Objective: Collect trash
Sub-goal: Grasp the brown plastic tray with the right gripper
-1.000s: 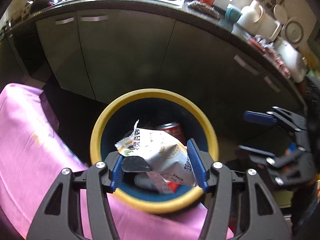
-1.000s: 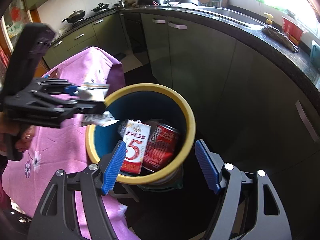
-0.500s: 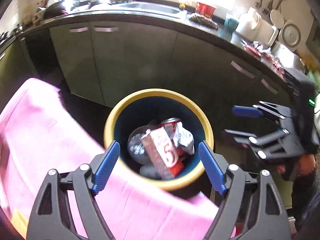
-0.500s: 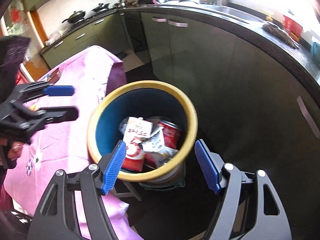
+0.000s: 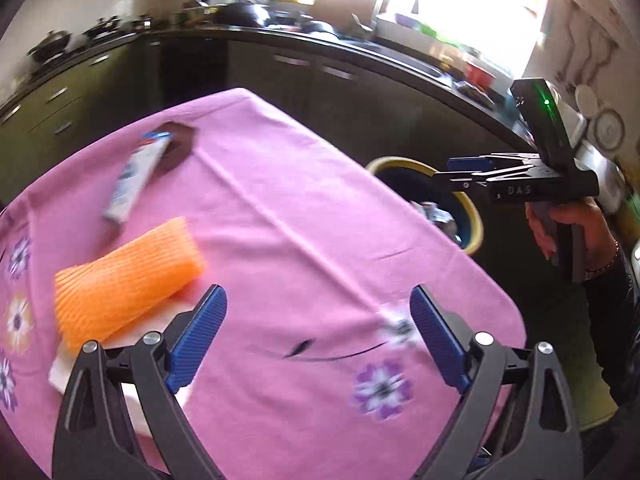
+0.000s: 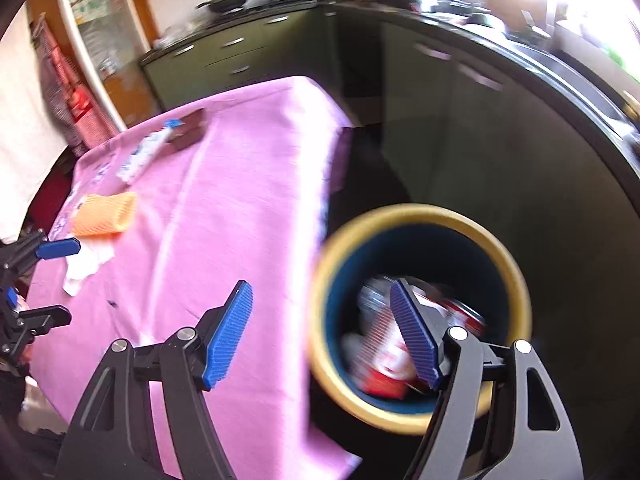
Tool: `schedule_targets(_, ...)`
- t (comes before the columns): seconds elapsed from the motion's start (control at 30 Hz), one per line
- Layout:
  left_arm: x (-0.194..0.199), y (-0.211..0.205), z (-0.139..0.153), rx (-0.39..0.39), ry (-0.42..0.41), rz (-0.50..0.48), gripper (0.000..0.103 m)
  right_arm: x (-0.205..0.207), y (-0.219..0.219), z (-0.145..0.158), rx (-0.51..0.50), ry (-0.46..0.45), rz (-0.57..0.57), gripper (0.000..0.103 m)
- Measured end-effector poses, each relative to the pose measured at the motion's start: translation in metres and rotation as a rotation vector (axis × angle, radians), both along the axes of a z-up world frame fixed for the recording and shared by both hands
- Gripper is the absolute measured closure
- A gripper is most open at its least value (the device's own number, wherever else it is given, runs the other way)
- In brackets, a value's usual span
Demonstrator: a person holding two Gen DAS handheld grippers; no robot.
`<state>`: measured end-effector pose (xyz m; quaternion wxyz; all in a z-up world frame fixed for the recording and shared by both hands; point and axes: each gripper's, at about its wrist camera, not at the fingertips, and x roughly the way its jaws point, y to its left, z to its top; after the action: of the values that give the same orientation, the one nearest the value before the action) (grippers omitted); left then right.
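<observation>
My left gripper (image 5: pixel 318 336) is open and empty above the pink tablecloth (image 5: pixel 280 220). Left of it lie an orange foam net (image 5: pixel 124 280) on white paper (image 5: pixel 132 376), and farther back a white and blue tube (image 5: pixel 136 176) beside a dark brown wrapper (image 5: pixel 180 148). My right gripper (image 6: pixel 320 334) is open and empty, between the table edge and the yellow-rimmed blue bin (image 6: pixel 420 220), which holds a red can, a carton and wrappers (image 6: pixel 384 356). The bin (image 5: pixel 472 216) also shows in the left wrist view, right of the table, and the net (image 6: pixel 104 214) and tube (image 6: pixel 146 152) in the right wrist view.
Dark green kitchen cabinets (image 6: pixel 460 120) under a black counter run behind the table and bin. The counter holds a sink, pots and dishes (image 5: pixel 280 12). The dark floor (image 6: pixel 368 168) lies between table and cabinets.
My left gripper let the snack wrapper fall into the bin, then swung left over the table. My right gripper also turned left, so the bin now sits under its right finger.
</observation>
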<state>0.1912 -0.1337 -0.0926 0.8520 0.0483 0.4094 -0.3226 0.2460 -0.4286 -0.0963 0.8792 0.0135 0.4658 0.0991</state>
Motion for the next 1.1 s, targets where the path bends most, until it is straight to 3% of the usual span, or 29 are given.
schedule_targets(0.23, 0.003, 0.070, -0.009, -0.024, -0.039, 0.071, 0.013, 0.059, 0.108, 0.014, -0.018, -0.008, 0.194, 0.034)
schedule_targets(0.4, 0.009, 0.097, -0.011, -0.082, -0.034, 0.098, 0.009, 0.123, 0.166, 0.012, -0.080, -0.014, 0.234, 0.055)
schedule_targets(0.43, 0.011, 0.100, -0.014, -0.096, -0.020, 0.101, 0.009, 0.141, 0.172, 0.011, -0.082, -0.014, 0.219, 0.064)
schedule_targets(0.57, 0.017, 0.102, -0.020, -0.127, 0.031, 0.112, 0.009, 0.206, 0.183, 0.005, -0.057, 0.031, 0.166, 0.079)
schedule_targets(0.73, 0.017, 0.109, -0.017, -0.123, 0.002, 0.139, 0.009, 0.264, 0.203, -0.016, -0.087, 0.102, 0.171, 0.080)
schedule_targets(0.93, 0.015, 0.111, -0.016, -0.143, 0.009, 0.132, 0.009, 0.285, 0.216, -0.037, -0.112, 0.134, 0.185, 0.080)
schedule_targets(0.97, 0.014, 0.111, -0.014, -0.145, 0.007, 0.127, 0.009, 0.287, 0.218, -0.040, -0.115, 0.138, 0.187, 0.083)
schedule_targets(1.0, 0.013, 0.112, -0.013, -0.146, 0.005, 0.123, 0.009, 0.288, 0.220, -0.042, -0.118, 0.140, 0.190, 0.094)
schedule_targets(1.1, 0.010, 0.111, -0.011, -0.150, -0.003, 0.115, 0.009, 0.286, 0.222, -0.043, -0.122, 0.130, 0.185, 0.097)
